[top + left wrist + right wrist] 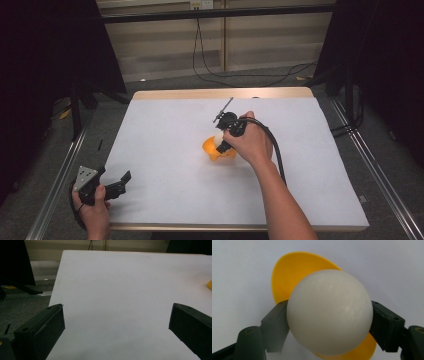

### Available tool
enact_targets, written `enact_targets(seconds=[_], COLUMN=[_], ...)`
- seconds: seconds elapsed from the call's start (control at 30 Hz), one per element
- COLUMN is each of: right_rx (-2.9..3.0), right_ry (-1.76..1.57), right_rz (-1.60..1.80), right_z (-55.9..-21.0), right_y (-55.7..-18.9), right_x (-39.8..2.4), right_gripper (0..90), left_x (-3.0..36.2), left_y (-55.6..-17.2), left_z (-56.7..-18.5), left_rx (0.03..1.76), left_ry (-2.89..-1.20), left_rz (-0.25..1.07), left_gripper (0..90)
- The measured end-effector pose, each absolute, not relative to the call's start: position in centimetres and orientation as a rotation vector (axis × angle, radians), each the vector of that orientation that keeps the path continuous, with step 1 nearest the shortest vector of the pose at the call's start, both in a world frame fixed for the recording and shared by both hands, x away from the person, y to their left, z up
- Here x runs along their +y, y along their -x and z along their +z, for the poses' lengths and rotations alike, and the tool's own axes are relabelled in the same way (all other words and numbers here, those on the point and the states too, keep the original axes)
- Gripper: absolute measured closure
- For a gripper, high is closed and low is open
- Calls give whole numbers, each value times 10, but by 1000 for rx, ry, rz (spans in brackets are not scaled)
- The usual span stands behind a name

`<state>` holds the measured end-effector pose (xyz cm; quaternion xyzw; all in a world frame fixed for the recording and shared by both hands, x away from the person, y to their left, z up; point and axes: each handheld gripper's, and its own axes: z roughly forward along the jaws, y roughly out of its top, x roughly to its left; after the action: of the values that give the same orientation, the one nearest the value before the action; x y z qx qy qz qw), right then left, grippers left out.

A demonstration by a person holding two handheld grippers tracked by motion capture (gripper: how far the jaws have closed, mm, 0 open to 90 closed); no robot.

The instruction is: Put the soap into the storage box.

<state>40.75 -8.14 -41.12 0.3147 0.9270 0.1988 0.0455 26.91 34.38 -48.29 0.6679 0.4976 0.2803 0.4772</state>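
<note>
1. A white surface [165, 150] carries a yellow bowl [212, 149] near its middle.
2. The right gripper [329, 315] clamps a white ball [329, 312] just above that bowl.
3. The left gripper [107, 186] rests well away from the bowl, jaws apart.

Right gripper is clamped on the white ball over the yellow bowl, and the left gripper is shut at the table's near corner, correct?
Not quite: the left gripper is open, its jaws wide apart in the left gripper view. The right gripper does clamp the white ball over the yellow bowl.

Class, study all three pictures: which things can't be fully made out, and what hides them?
- Yellow bowl, right gripper view: the white ball covers its middle; whether they touch is unclear.
- Same bowl, left gripper view: cut by the right edge.
- Right gripper, high view: jaws hidden under the hand.
</note>
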Motion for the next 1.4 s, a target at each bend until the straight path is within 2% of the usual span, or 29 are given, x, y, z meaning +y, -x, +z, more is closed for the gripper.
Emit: enact_targets(seconds=[0.43, 0.53, 0.67, 0.77, 1.4], right_rx=[2767, 2756, 2715, 2691, 2490], right_ry=[-1025, -1039, -1073, -1063, -1130], right_rz=[686, 699, 741, 755, 967], right_z=[-401, -400, -400, -400, -416], right_y=[-403, -401, -393, -387, -337], right_x=[-93, -96, -105, -110, -161], right_gripper=[178, 141, 30, 0, 0], left_x=[344, 344, 343, 343, 342], left_y=[-269, -269, -269, -269, -269], left_z=[-483, -483, -483, -483, -483], left_rx=[1212, 1212, 1213, 1213, 1217], left_ry=[-1631, -1632, -1630, -1631, -1642], left_rz=[682, 683, 683, 684, 695], left_gripper=[0, 0, 0, 0, 0])
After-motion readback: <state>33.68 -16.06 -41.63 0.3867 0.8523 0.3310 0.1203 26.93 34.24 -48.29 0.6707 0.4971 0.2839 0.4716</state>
